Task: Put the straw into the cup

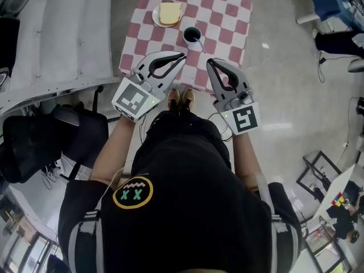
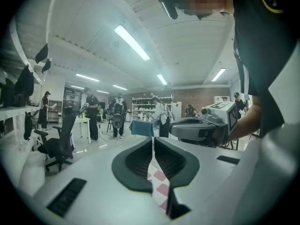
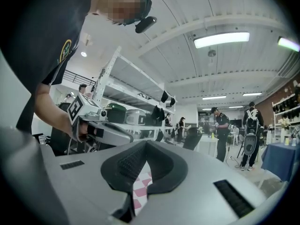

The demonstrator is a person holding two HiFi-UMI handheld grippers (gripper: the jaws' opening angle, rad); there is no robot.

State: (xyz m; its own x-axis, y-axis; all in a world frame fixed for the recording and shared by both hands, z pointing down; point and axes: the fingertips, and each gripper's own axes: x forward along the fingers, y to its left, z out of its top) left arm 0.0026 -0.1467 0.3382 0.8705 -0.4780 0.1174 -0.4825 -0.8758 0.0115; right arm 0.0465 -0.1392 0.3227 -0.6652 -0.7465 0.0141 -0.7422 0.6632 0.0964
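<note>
A dark cup (image 1: 191, 34) stands on a small table with a red-and-white checked cloth (image 1: 227, 16), far below me in the head view. A small white patch lies against the cup's near side; I cannot make out a straw. My left gripper (image 1: 183, 54) (image 2: 153, 139) is held up over the table's near edge with its jaws shut and nothing between them. My right gripper (image 1: 209, 61) (image 3: 146, 143) hangs beside it, also shut and empty. Each gripper shows in the other's view, level and side by side. Only a sliver of checked cloth shows below the jaws.
A white plate (image 1: 156, 19) with a slice of bread (image 1: 169, 13) sits at the table's far left. A black office chair (image 1: 34, 147) and grey shelving (image 1: 57, 33) stand to the left. Several people, desks and chairs fill the room beyond.
</note>
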